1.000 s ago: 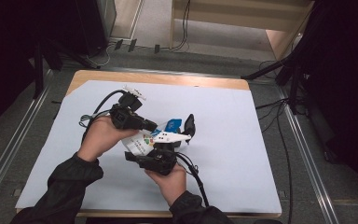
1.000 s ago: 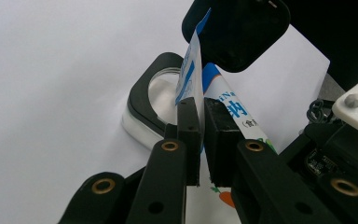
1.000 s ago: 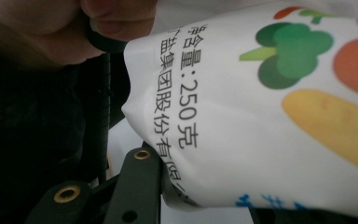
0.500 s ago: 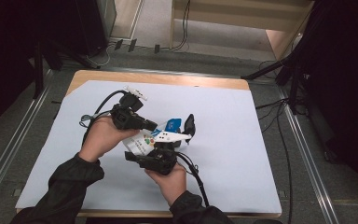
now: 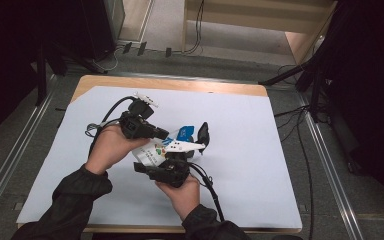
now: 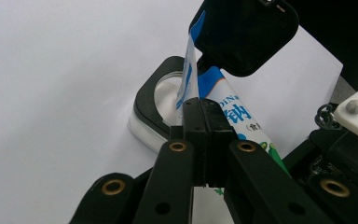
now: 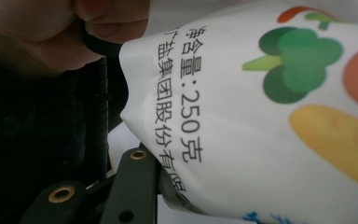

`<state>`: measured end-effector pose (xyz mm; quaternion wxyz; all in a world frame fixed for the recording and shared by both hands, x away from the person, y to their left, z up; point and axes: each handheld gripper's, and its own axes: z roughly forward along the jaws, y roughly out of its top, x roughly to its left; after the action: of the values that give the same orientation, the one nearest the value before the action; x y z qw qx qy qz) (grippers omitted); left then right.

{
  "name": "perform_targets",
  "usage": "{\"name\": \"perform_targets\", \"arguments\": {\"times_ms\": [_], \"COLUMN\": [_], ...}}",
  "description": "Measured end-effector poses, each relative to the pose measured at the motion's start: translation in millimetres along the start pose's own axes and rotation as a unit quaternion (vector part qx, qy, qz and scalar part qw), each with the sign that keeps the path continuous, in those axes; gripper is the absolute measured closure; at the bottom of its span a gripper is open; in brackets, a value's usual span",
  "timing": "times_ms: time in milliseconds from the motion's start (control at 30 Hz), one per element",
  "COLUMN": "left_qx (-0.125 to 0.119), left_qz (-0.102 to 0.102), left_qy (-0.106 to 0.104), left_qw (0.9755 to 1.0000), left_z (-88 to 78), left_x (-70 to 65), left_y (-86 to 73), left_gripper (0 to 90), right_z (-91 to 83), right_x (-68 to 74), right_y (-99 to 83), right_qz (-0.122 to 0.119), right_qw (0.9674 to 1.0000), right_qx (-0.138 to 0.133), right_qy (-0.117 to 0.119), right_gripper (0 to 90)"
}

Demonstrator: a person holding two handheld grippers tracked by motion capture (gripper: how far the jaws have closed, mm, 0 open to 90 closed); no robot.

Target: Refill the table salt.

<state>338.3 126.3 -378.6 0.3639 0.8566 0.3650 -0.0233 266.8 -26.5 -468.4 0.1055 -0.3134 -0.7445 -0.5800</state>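
Your left gripper (image 6: 204, 140) is pinched tight on the thin top seam of the bag (image 5: 166, 146), a small white and blue packet with vegetables printed on it. Your right gripper (image 5: 187, 152) holds the bag's body from below; its jaws stand partly apart around the full belly of the packet, as far as the close-up lets you judge. The bag hangs between your two hands, just above the table (image 5: 240, 165), near its middle and a little toward the left edge. A black and white ring-shaped stand (image 6: 151, 105) sits on the table right under the bag's top end.

This looks like the moment to tear or pull the seam open, so keep the left grip exactly where it is and do not let the seam slip. Brace the right hand (image 5: 182, 192) steady and pull gently apart, away from the stand, so nothing spills. Keep the top end tilted upward while the seam gives.
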Motion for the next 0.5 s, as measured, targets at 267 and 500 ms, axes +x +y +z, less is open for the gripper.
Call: {"name": "perform_targets", "arguments": {"times_ms": [267, 500], "left_qx": [-0.002, 0.000], "left_qz": [0.000, 0.009], "left_qy": [-0.005, -0.009], "left_qw": [1.0000, 0.9999], "left_z": [-0.9, 0.0], "left_x": [0.7, 0.2], "left_y": [0.2, -0.1], "left_gripper": [90.0, 90.0], "right_z": [-0.6, -0.6], "right_x": [-1.3, -2.0], "right_y": [0.4, 0.4], "right_qz": [0.014, 0.018], "right_qw": [0.9998, 0.9997], "right_qx": [-0.004, -0.005], "right_qy": [0.011, 0.015], "right_gripper": [71.5, 71.5]}}
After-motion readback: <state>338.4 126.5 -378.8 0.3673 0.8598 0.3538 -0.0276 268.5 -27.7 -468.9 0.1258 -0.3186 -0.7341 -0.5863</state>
